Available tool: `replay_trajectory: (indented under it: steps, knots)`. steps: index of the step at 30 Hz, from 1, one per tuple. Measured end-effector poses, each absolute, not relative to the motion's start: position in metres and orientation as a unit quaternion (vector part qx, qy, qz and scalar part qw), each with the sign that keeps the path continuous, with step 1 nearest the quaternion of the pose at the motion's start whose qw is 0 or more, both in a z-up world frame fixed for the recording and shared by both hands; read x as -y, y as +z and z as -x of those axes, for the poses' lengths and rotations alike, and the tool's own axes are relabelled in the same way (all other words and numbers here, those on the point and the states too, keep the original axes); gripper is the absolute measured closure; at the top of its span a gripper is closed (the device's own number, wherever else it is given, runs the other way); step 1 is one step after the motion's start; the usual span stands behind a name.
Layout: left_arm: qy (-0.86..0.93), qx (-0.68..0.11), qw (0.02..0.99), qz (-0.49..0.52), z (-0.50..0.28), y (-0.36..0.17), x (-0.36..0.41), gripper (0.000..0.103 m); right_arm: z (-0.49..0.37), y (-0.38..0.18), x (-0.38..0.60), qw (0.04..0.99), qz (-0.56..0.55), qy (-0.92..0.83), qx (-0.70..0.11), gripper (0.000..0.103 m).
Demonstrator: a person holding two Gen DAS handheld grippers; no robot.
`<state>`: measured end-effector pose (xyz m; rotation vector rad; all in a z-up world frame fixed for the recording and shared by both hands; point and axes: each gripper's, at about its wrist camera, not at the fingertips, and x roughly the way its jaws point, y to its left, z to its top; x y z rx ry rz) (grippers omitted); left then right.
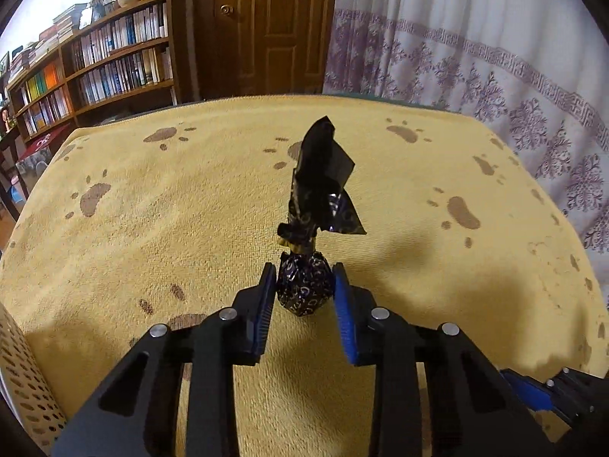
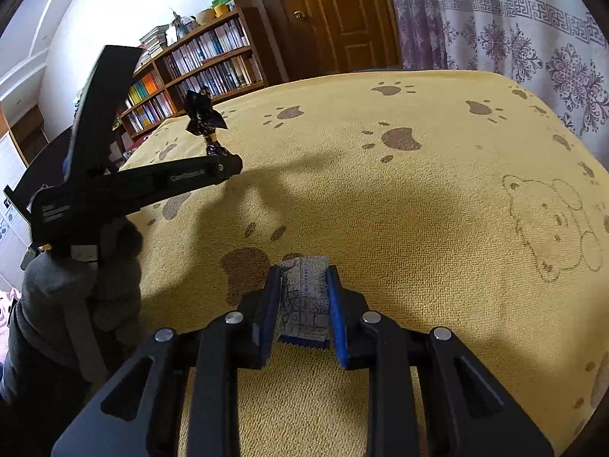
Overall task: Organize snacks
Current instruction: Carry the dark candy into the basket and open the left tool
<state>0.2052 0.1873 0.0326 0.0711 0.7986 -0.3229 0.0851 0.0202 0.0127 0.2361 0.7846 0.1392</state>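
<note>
In the left wrist view my left gripper (image 1: 303,285) is shut on a dark foil-wrapped candy (image 1: 303,289), held above the yellow towel (image 1: 152,209); its long twisted wrapper tail (image 1: 323,182) points away from me. The same candy (image 2: 203,118) and the left gripper (image 2: 217,165) show at the left of the right wrist view, raised over the towel. My right gripper (image 2: 302,297) is shut on a small white-and-blue patterned snack packet (image 2: 304,297), close to the towel (image 2: 418,209).
A perforated cream basket (image 1: 23,381) sits at the lower left edge. The right gripper's tip (image 1: 533,392) pokes in at lower right. A gloved hand (image 2: 76,285) holds the left gripper. Bookshelf (image 1: 95,64), door (image 1: 266,26) and curtain (image 1: 475,38) stand behind the table.
</note>
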Motion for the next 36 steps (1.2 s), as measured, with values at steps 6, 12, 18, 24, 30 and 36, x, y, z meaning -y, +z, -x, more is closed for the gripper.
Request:
replay_trajectory:
  steps: [6,12,18,24,30,36]
  knots:
    - [-0.148,-0.380,0.913,-0.032,-0.188,0.045,-0.194,0.072,-0.085,0.013,-0.021,0.915,-0.115,0.068,-0.380,0.078]
    - [-0.121,-0.360,0.924,-0.047,-0.163,0.062,-0.207,0.072,-0.085,0.013,-0.021,0.915,-0.116,0.069,-0.379,0.078]
    - [-0.084,-0.339,0.936,-0.039,-0.139,0.087,-0.235,0.072,-0.085,0.013,-0.021,0.916,-0.116,0.069,-0.379,0.078]
    - [-0.041,-0.317,0.947,-0.026,-0.117,0.112,-0.279,0.072,-0.085,0.014,-0.020,0.915,-0.116,0.067,-0.380,0.078]
    - [0.009,-0.304,0.953,-0.016,-0.102,0.124,-0.326,0.072,-0.085,0.014,-0.020,0.915,-0.115,0.067,-0.380,0.078]
    - [0.057,-0.304,0.951,0.010,-0.094,0.128,-0.375,0.072,-0.085,0.014,-0.019,0.915,-0.116,0.066,-0.380,0.078]
